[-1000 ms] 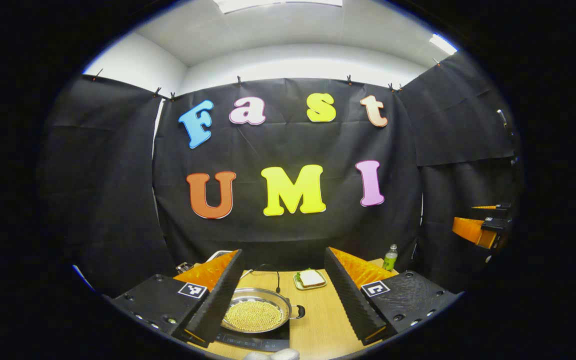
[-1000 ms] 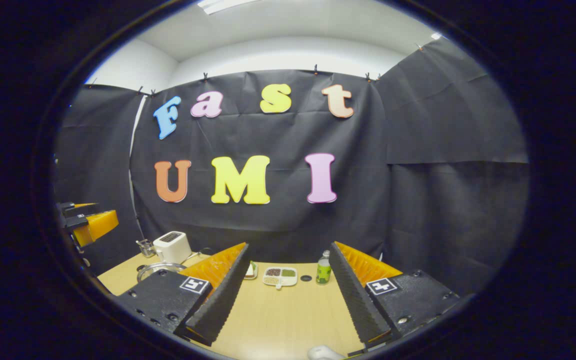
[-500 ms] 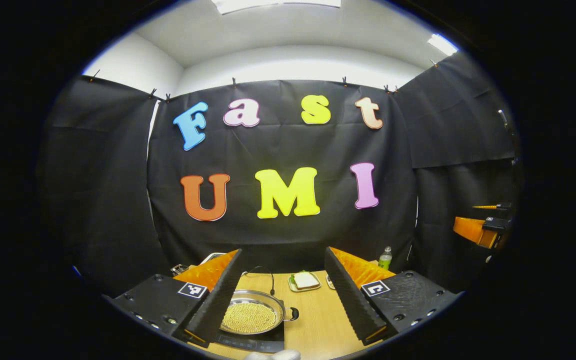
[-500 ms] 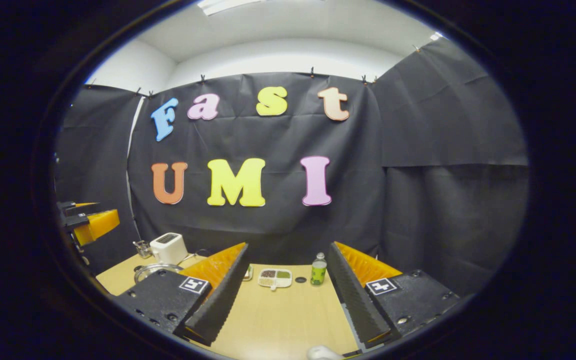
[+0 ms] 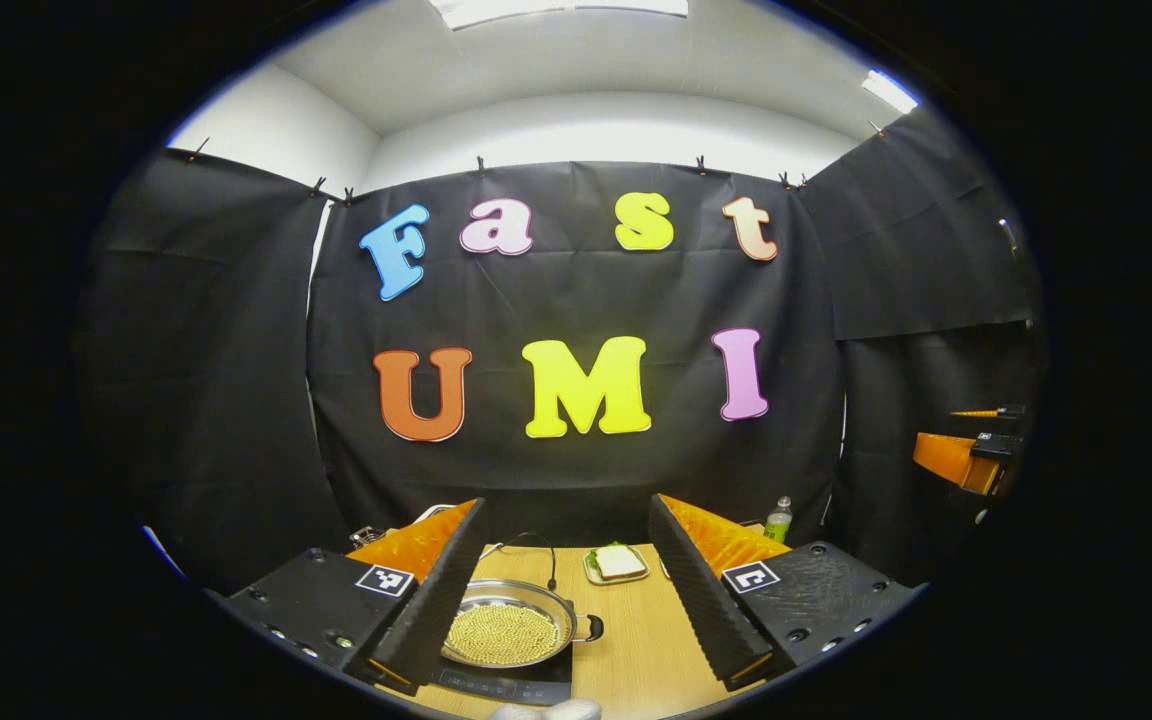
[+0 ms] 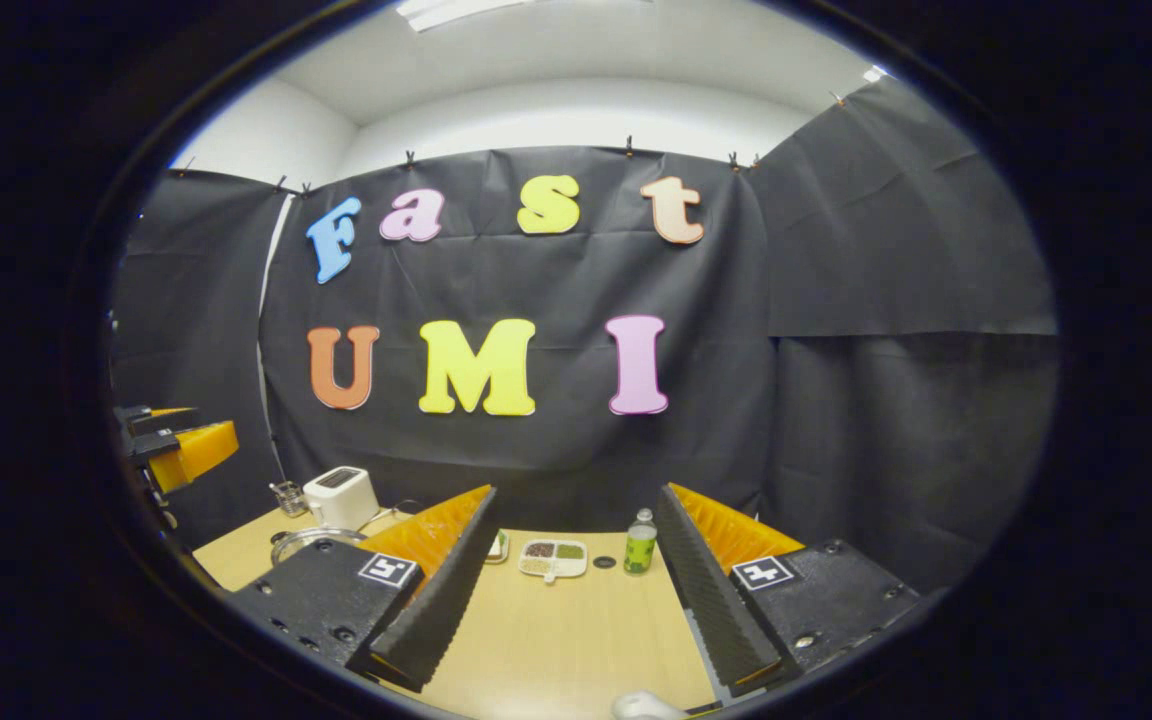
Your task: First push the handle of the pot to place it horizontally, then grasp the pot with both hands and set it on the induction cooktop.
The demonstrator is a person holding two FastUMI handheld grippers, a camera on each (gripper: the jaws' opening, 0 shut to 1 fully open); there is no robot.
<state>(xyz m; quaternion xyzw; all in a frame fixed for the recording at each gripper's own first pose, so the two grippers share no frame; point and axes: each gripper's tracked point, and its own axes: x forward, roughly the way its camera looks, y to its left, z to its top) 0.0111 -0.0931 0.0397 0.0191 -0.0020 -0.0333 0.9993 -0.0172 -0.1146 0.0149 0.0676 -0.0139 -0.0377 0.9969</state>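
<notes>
Left gripper view: left gripper (image 5: 568,590) spread wide, holding nothing. Ahead between its fingers, the pot (image 5: 508,634) already sits on the induction cooktop (image 5: 521,684), side handle (image 5: 588,627) level; task appears complete. Pot's left edge is hidden.

Right gripper view: right gripper (image 6: 576,590) wide apart, empty; pot rim (image 6: 311,540) ahead-left, mostly hidden.

Toward the table (image 6: 556,640) far edge: a white toaster (image 6: 341,496) beside a small glass (image 6: 287,496) near the far left corner, a divided snack tray (image 6: 553,558), a green bottle (image 6: 640,543), a plated sandwich (image 5: 617,563)
</notes>
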